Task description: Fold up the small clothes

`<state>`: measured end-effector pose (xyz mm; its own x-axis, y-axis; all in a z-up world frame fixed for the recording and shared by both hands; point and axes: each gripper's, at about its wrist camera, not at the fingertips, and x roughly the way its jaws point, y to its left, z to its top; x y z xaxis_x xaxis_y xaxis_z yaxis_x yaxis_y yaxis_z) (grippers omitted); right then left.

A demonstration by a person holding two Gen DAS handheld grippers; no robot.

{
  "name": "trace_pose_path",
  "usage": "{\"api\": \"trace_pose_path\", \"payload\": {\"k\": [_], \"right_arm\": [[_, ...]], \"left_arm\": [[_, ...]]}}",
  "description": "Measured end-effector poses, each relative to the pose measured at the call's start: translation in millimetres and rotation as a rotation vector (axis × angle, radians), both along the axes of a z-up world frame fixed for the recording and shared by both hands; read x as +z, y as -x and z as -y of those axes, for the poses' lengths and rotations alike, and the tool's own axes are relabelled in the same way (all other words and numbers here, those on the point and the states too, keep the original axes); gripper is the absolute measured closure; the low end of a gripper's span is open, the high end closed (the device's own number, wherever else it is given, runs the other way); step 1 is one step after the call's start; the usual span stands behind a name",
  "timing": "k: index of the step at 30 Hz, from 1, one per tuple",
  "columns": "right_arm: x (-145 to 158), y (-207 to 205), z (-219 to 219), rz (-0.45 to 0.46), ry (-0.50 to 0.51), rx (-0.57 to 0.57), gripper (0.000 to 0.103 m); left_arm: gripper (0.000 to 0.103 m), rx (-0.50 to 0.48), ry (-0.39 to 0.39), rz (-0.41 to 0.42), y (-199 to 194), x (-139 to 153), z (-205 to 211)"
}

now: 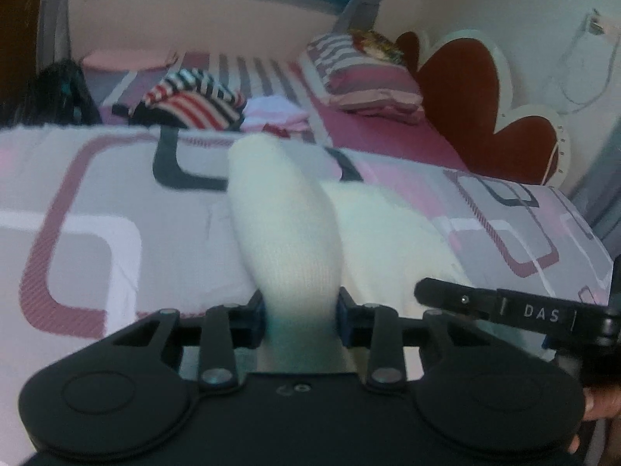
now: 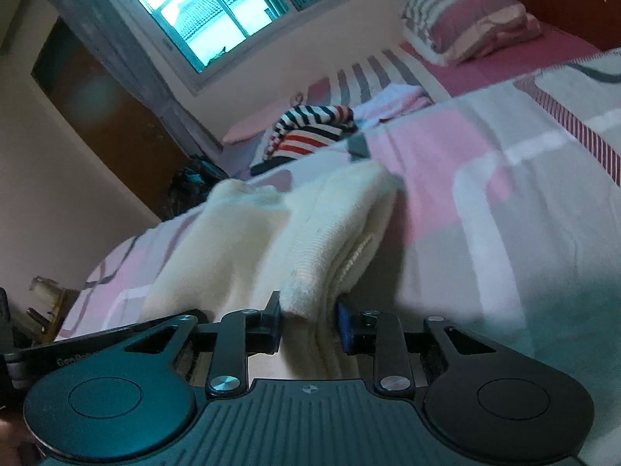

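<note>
Both grippers are closed on the white knitted garment [image 1: 287, 229] lying on the patterned bed cover [image 1: 97, 209]: the left gripper [image 1: 300, 320] pinches a bunched roll of it, the right gripper [image 2: 308, 326] clamps a layered edge. This looks like the lift at the start of a fold. The next move calls for carrying both held ends across together and laying them flat.
</note>
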<state>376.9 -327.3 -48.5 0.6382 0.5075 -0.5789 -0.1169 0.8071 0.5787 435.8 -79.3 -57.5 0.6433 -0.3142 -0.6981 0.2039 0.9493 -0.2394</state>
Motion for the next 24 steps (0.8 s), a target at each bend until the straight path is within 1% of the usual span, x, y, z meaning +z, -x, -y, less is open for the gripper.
{"api": "trace_pose_path", "payload": {"k": [5, 9, 13, 19, 22, 24], "right_arm": [[22.3, 9.4, -34.2, 0.029, 0.036, 0.019, 0.076], [35.1, 15.9, -73.7, 0.046, 0.053, 0.034, 0.076], [43.4, 16.8, -128.9, 0.061, 0.059, 0.076, 0.076], [46.2, 20.3, -222.2, 0.084, 0.058, 0.157, 0.076], [41.0, 27.3, -263.8, 0.091, 0.065, 0.200, 0.076], [33.5, 31.8, -283.5, 0.090, 0.072, 0.223, 0.076]], "left_arm": [[0.071, -0.011, -0.002, 0.035, 8.6, 17.0, -26.2], [0.071, 0.004, 0.006, 0.052, 18.8, 24.9, -62.7], [0.071, 0.045, 0.001, 0.070, 35.2, 30.8, -112.4], [0.071, 0.128, -0.006, 0.070, 62.2, 31.1, -195.9], [0.071, 0.165, 0.007, 0.073, 79.4, 26.9, -231.3], [0.071, 0.169, 0.018, 0.082, 91.7, 22.0, -251.0]]}}
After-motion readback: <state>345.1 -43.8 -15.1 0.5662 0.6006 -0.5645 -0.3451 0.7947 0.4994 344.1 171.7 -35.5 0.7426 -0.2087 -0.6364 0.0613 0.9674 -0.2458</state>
